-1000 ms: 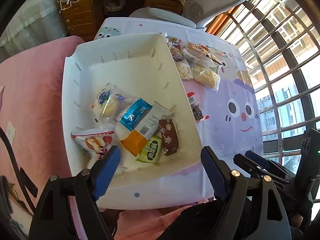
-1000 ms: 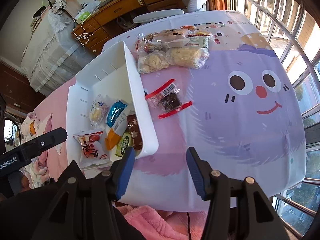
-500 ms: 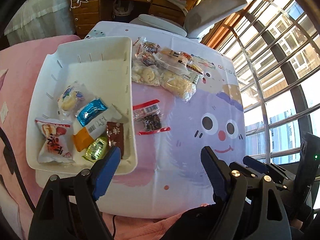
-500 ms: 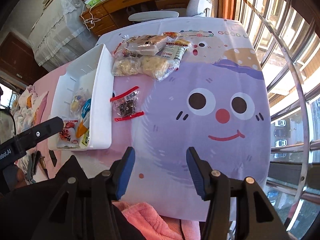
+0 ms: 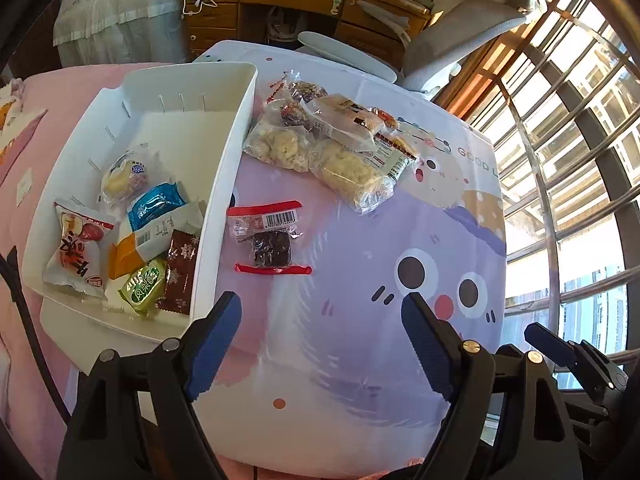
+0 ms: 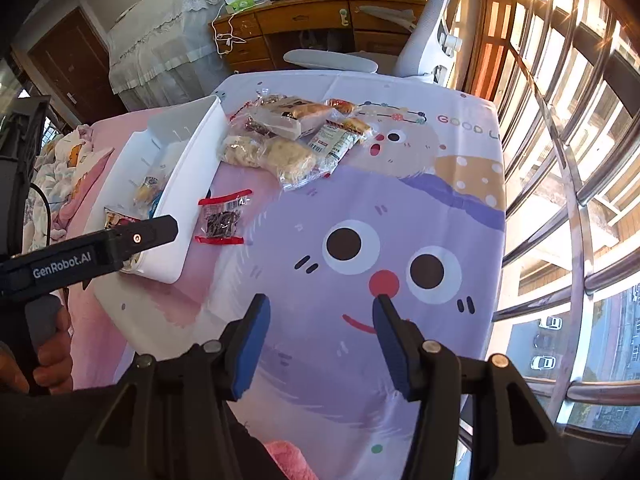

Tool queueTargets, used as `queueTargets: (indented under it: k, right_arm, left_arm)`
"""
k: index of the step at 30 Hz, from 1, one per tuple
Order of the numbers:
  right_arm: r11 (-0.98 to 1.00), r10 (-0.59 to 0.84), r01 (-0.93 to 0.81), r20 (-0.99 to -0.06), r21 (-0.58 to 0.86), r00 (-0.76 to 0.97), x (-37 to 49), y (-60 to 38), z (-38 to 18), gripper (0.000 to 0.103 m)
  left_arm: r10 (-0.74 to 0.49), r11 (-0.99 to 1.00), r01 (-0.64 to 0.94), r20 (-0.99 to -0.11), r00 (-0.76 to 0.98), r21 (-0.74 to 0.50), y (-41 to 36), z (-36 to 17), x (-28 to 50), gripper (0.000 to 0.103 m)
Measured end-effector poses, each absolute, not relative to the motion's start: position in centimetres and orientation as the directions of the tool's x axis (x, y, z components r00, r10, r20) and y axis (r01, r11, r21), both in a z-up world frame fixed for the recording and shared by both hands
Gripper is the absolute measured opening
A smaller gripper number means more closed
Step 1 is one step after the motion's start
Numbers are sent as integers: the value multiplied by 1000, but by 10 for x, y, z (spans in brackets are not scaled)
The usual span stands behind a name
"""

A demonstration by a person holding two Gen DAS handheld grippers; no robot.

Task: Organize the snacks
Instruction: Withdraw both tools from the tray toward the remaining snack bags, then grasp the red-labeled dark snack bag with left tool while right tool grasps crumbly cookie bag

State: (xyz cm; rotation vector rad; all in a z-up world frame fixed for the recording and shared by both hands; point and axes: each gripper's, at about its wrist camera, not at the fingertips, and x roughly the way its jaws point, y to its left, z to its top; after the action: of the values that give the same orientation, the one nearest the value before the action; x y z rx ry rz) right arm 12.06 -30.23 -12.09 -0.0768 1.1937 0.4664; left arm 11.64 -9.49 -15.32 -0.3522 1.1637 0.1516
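A white bin (image 5: 230, 148) (image 6: 196, 160) sits at the table's left and holds several wrapped snacks (image 5: 148, 236). A clear packet with red ends and a dark snack (image 5: 268, 238) (image 6: 222, 222) lies on the cloth just right of the bin. A pile of bagged snacks (image 5: 332, 140) (image 6: 292, 136) lies farther back. My left gripper (image 5: 322, 322) is open and empty, above the table's near edge, short of the red-ended packet. My right gripper (image 6: 320, 316) is open and empty over the cartoon face.
The table wears a purple cartoon-face cloth (image 6: 360, 220). A grey office chair (image 5: 452, 36) and a wooden desk (image 5: 288, 4) stand behind it. A barred window (image 6: 560, 160) runs along the right. A pink bedspread (image 5: 60, 92) lies left of the bin.
Both grippers have swung right, away from the bin and toward the loose snacks on the cloth. Both stay open and empty. The snacks have not moved.
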Motion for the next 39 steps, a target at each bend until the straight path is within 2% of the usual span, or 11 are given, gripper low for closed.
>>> queueTargets:
  k: [10,25,37,39]
  right_arm:
    - [877,344,-437,-895,199,283,168,-306,-137,56]
    - [779,398,-600,-883,182,248,249,-249,-177,57]
    - [661,455,-731,-865,171,209,269,-199,-224,58]
    - [652,468,-735,-862,187,195,272,-195,-231,60]
  left_arm:
    - [61,897,-425,-919,389,-121,-106,-190,140,81]
    - [263,806,-592,-888,376,-12,-102,-240,157,81]
    - [397,782,-617,-837,378,92,-107,-265,174,81]
    - [403,781,-615,-838,367,106,-106,-269,176,81]
